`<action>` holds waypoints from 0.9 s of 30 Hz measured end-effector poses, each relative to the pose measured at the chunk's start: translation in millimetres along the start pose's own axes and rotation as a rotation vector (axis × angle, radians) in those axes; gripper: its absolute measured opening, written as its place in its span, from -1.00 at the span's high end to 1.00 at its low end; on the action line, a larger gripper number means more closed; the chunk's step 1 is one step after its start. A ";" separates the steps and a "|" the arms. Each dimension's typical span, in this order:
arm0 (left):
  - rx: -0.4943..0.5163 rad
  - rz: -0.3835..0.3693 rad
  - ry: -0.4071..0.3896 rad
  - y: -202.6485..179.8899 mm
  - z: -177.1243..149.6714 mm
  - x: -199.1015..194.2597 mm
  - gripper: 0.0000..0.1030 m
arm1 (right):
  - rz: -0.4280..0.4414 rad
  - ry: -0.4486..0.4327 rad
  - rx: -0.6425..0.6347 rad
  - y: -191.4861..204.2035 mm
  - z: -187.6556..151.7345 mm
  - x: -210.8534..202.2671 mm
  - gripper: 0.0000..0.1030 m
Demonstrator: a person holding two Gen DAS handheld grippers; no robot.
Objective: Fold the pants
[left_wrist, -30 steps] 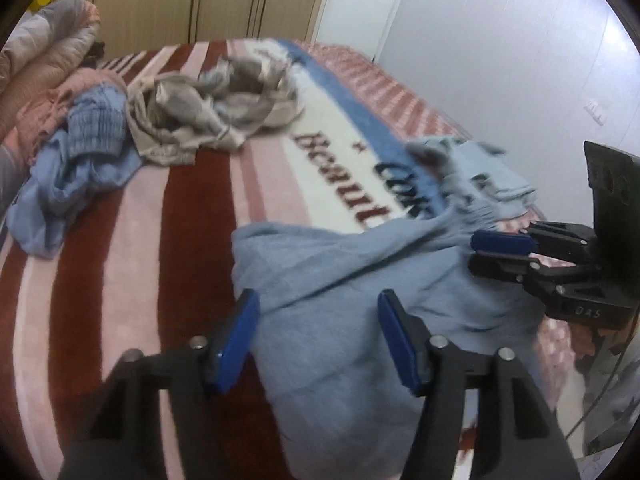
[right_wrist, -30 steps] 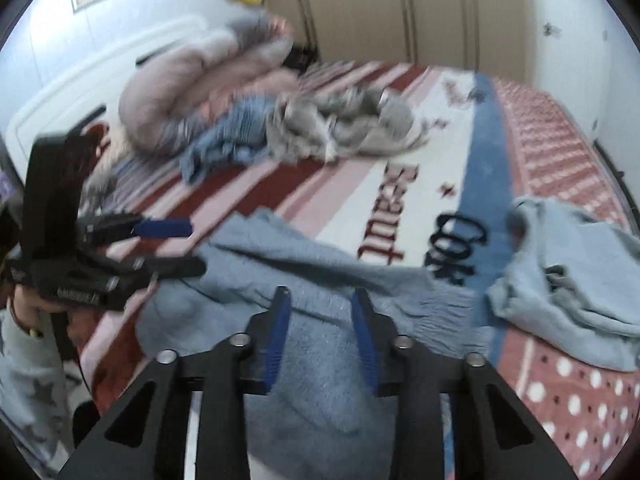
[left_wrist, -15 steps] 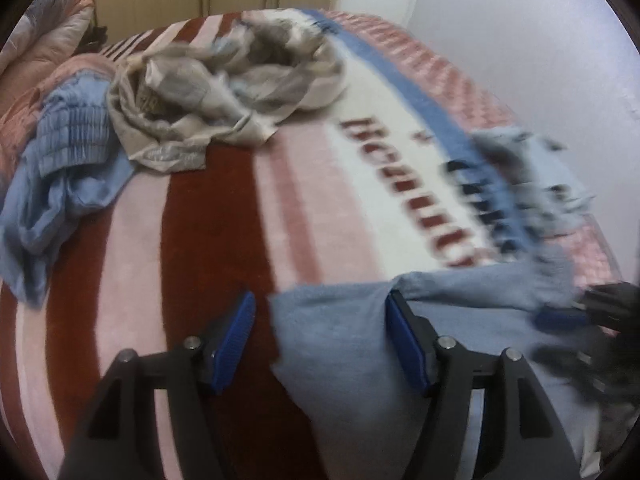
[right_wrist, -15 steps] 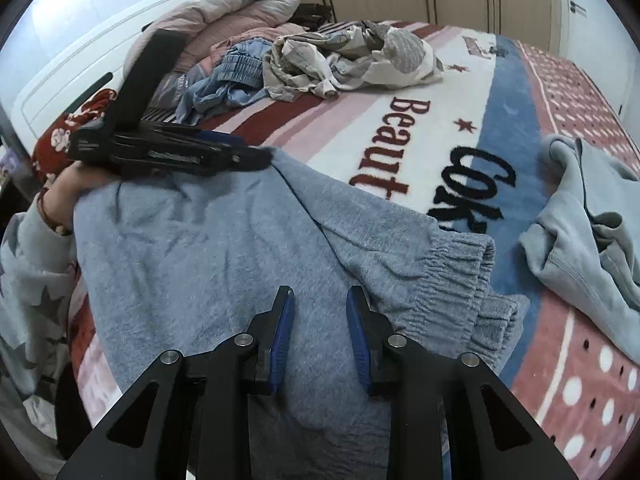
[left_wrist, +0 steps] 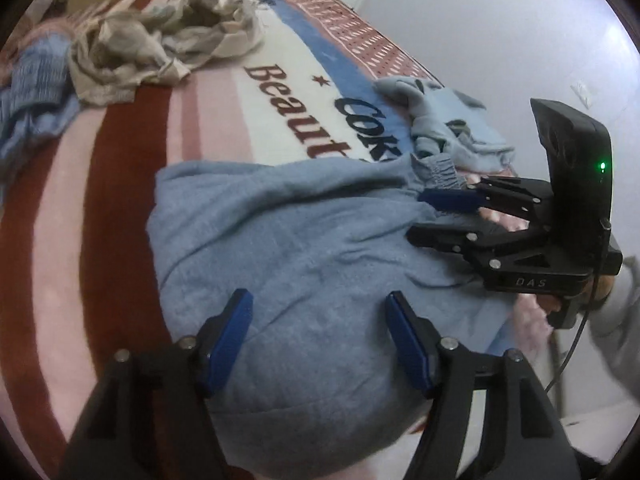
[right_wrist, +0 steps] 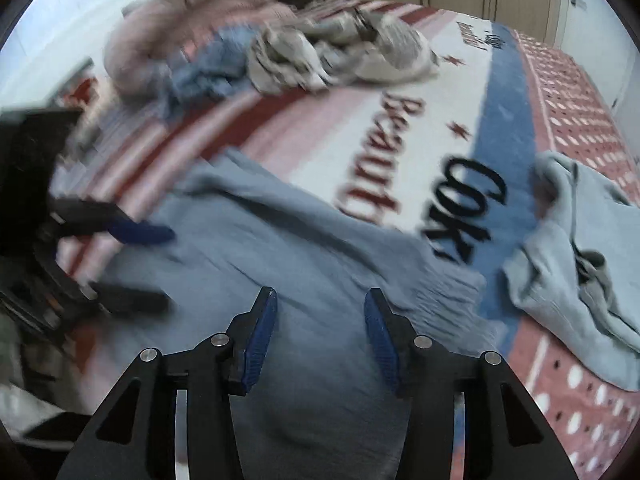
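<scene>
Pants beneath both parted hand-held grippers

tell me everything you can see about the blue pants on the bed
The pants are soft blue-grey fleece-like fabric, spread in a rumpled heap on the striped blanket at the near edge of the bed. A gathered elastic band bunches at the far right end. Both open claws hover over them: the left claw above the near part, the right claw by the band end. Whether either touches the fabric is unclear.
</scene>
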State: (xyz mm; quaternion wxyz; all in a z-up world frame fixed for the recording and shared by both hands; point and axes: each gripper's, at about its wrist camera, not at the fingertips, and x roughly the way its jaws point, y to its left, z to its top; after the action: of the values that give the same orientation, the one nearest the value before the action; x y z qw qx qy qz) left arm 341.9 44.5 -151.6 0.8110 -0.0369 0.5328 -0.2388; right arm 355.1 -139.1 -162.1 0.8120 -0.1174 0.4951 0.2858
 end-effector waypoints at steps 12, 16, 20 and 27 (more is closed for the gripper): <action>-0.215 -0.074 0.032 25.0 18.8 -25.4 -0.34 | 0.070 -0.035 0.098 -6.6 10.7 -32.1 -0.06; -0.287 -0.107 0.016 32.9 17.6 -37.0 -0.34 | 0.197 0.010 0.094 5.7 31.8 -19.1 -0.01; -0.326 -0.147 0.037 41.4 9.7 -42.3 -0.34 | 0.290 0.036 0.056 27.1 59.1 4.9 0.58; -0.345 -0.176 0.063 50.0 5.5 -35.1 -0.24 | 0.308 0.108 0.021 52.6 96.2 60.2 0.77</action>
State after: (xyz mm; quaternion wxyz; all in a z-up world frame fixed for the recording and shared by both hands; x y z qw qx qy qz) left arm 353.0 102.5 -135.3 0.7515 -0.2143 0.5859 -0.2148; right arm 416.3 -30.0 -163.3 0.7319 -0.0467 0.5532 0.3951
